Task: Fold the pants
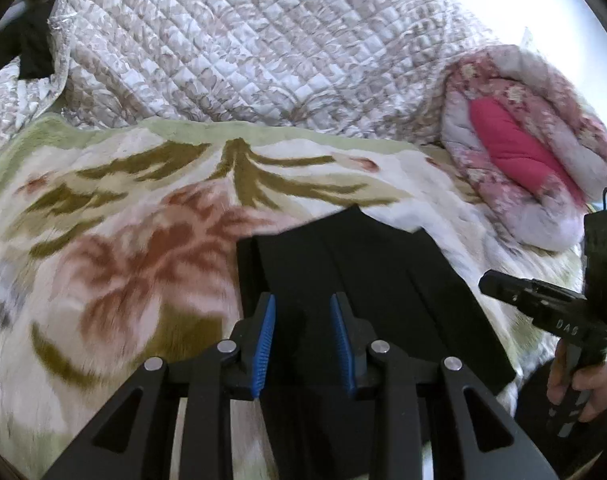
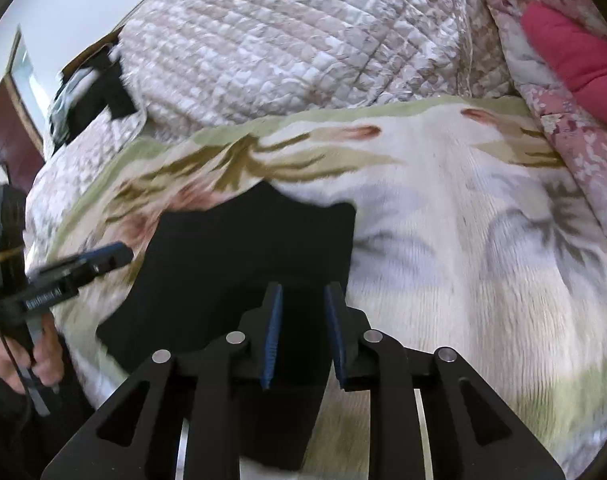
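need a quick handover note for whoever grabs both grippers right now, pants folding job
Left gripper: open, nothing held, poised over the black pants.
Right gripper: open, nothing held, over the same pants.
Pants: lying folded into a compact flat shape on the floral blanket, near the front edge of the bed.
Done: legs look laid together and folded at least once.
Left: probably one more fold or a tidy of the far corners, which lie uneven; judge once you see the whole stack.

The folded black pants (image 1: 367,280) look smooth, matt cloth on a fuzzy floral plush blanket (image 1: 123,240), beside a stitched, slightly shiny quilted bedspread (image 1: 243,40).
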Action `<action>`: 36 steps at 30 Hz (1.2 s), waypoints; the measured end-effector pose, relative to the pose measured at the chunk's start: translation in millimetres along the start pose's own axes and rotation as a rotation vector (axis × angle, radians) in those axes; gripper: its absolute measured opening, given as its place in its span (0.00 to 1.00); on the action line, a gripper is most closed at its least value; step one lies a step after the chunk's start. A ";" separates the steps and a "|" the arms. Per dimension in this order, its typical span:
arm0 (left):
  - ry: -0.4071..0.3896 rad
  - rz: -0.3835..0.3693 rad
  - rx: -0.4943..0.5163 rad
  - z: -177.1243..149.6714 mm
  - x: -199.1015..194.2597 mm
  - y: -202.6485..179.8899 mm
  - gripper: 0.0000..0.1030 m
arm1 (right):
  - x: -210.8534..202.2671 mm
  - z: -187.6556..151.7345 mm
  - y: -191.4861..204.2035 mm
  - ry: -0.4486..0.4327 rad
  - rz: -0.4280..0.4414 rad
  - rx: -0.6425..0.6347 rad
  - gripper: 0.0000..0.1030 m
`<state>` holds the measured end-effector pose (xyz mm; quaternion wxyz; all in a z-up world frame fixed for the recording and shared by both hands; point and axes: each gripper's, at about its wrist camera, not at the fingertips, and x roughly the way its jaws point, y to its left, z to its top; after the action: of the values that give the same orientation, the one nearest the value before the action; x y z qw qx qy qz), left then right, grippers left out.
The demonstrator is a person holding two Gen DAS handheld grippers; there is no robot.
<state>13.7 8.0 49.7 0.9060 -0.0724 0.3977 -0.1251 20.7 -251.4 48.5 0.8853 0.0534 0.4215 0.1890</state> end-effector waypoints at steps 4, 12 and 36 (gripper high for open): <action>0.000 -0.023 0.011 -21.3 -22.4 -7.4 0.31 | -11.8 -23.7 20.1 0.020 -0.006 -0.030 0.22; 0.069 0.004 0.041 -52.7 -13.7 -15.6 0.32 | 3.6 -43.8 33.9 0.073 -0.020 -0.072 0.22; 0.079 0.040 0.005 -38.9 -31.3 -16.0 0.37 | -17.1 -32.4 31.4 0.075 -0.006 0.006 0.41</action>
<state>-38.1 0.3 49.2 0.8922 -0.0570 0.4341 -0.1109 -23.0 -231.1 48.1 0.8693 0.0476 0.4550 0.1872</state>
